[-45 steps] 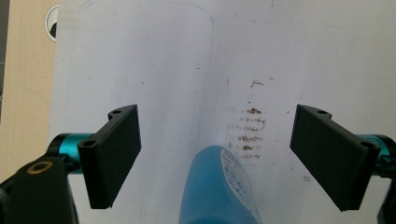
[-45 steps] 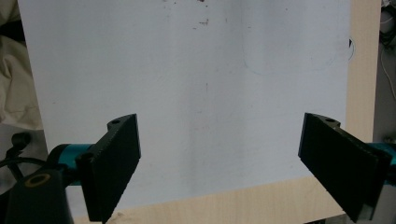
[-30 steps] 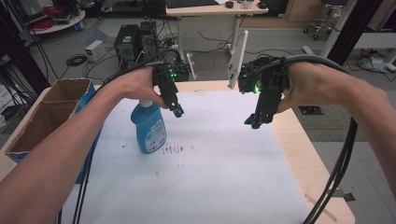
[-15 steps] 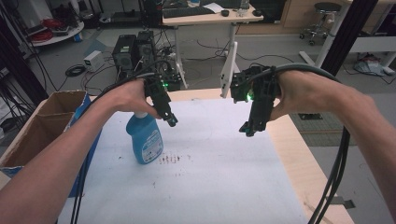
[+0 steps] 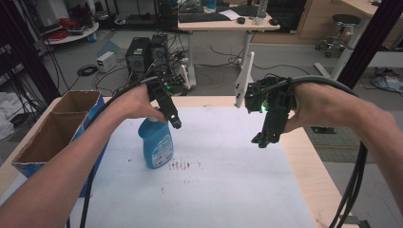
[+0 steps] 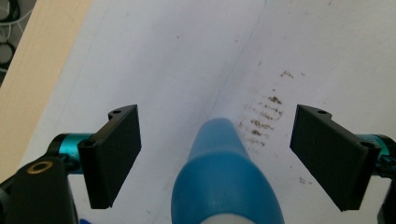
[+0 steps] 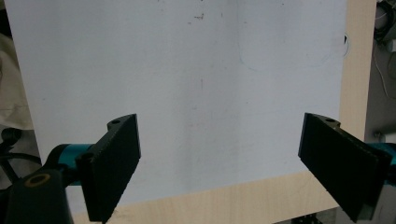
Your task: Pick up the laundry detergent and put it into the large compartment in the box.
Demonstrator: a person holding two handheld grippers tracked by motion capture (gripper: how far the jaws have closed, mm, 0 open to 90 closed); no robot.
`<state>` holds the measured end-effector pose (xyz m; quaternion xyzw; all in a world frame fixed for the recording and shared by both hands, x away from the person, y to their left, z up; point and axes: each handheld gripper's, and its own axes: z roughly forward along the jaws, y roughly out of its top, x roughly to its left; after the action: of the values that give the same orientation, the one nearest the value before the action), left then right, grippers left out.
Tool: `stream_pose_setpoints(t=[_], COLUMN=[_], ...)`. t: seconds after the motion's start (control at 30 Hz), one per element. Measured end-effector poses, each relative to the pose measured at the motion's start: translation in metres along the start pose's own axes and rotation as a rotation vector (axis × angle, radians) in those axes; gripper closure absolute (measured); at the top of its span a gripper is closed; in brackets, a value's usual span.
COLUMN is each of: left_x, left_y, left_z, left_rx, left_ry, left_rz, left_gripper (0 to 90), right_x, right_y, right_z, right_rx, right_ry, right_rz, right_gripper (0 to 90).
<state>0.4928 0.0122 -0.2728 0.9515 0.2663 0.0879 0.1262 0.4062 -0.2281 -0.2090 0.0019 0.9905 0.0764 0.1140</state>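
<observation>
Room: I see a workshop floor behind the table, with loose cables, a desk [image 5: 223, 21] carrying a keyboard, and dark computer towers [image 5: 145, 50] standing on the floor.
Table: I work over a light wooden table [image 5: 304, 161]; a white sheet [image 5: 228, 180] covers most of its top, leaving bare wood along the right edge.
Cardboard box: an open brown box [image 5: 52, 128] with blue sides sits at the table's left edge, just beside my left forearm.
Spray bottle: the blue spray bottle [image 5: 156, 142] stands upright on the sheet, left of centre, long axis vertical, base on the sheet. In the left gripper view I look down its blue neck [image 6: 226, 182]. I cannot tell which way its nozzle points, since my hand covers the head.
Stains: a patch of small brown marks [image 5: 180, 165] lies on the sheet just to the right of the bottle's base.
Left gripper: the left gripper [image 5: 176, 124] hangs at the bottle's top, tilted down and to the right. Its fingers [image 6: 116, 154] are spread wide on either side of the neck, apart from it and holding nothing.
Right gripper: the right gripper [image 5: 263, 141] hangs above the sheet's right side, well apart from the bottle. Its fingers [image 7: 112, 168] are spread wide and empty, with bare sheet and the table's wooden edge below.
</observation>
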Motion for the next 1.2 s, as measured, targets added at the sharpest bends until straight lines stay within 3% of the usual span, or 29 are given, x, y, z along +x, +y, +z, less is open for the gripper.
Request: stream_pose_setpoints(t=[0.33,0.5,1.0,1.2], left_x=[-0.002,0.0,-0.001,0.0], left_y=[-0.013,-0.019,-0.033,-0.038], left_z=[0.0,-0.001,-0.003,0.003], left_rx=[0.045,0.047,0.043,0.052], left_ry=[0.028,0.014,-0.008,-0.012], left_rz=[-0.158,-0.229,-0.293,-0.287], left_gripper=[16.3,16.3,16.9,17.8], right_x=[-0.002,-0.003,-0.002,-0.001], right_y=[0.006,0.007,0.014,0.015], right_z=[0.003,0.005,0.005,0.004], right_rx=[0.005,0.007,0.022,0.022], right_ry=[0.014,0.014,0.015,0.014], right_rz=[-0.013,-0.014,-0.021,-0.028], right_gripper=[12.1,12.1,12.1,12.1])
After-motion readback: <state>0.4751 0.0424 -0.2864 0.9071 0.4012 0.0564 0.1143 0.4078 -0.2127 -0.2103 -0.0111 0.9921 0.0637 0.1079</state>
